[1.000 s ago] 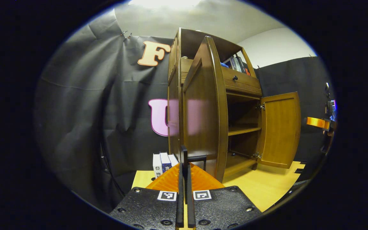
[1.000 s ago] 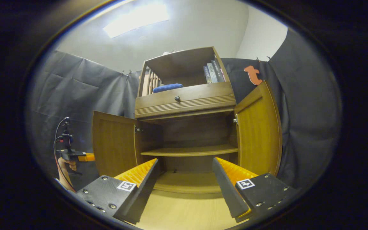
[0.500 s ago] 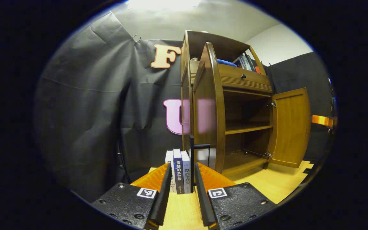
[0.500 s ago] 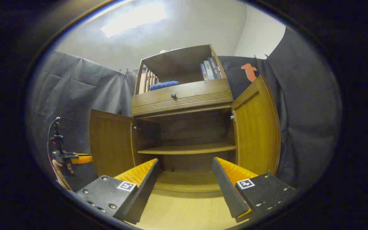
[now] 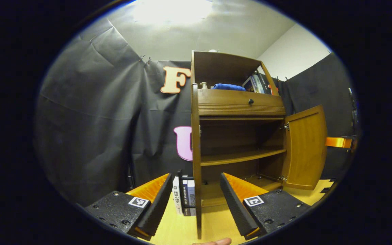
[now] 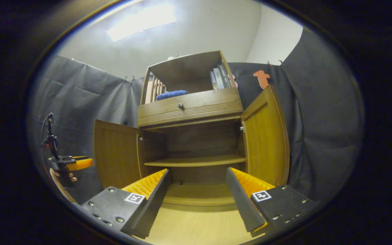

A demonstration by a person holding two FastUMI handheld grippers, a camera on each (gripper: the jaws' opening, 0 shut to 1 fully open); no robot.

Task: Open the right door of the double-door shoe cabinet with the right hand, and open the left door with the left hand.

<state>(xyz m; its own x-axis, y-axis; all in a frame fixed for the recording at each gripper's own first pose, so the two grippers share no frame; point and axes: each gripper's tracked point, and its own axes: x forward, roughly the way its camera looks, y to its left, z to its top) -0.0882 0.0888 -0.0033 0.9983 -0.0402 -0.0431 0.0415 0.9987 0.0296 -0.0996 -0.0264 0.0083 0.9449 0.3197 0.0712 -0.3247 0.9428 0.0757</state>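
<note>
Two doors of the wooden shoe cabinet stand swung open, and the cabinet sits on a pale, smooth wood tabletop. In the right gripper view the left door and the right door are flat glossy brown panels with gently arched tops, hanging out to either side of a dark interior. One plain shelf board crosses that interior, dividing it into two compartments. Above it runs one drawer with grooved trim and a single small round knob. The open top bay holds one soft blue bundle and a few upright books; their exact number is hard to tell.

In the left gripper view the left door shows edge-on as a thin vertical strip, and the right door shows its inner face. Three slim books stand upright on the tabletop just beside the cabinet's left side, behind a thin black bookend.

The left claw is released, its two ribbed wedge-shaped fingers spread wide and touching nothing, with the door's edge between them farther off. The right claw is likewise released, its fingers apart and empty, facing the cabinet's lower compartment. The left claw also appears at the far left of the right gripper view, held by a hand.
</note>
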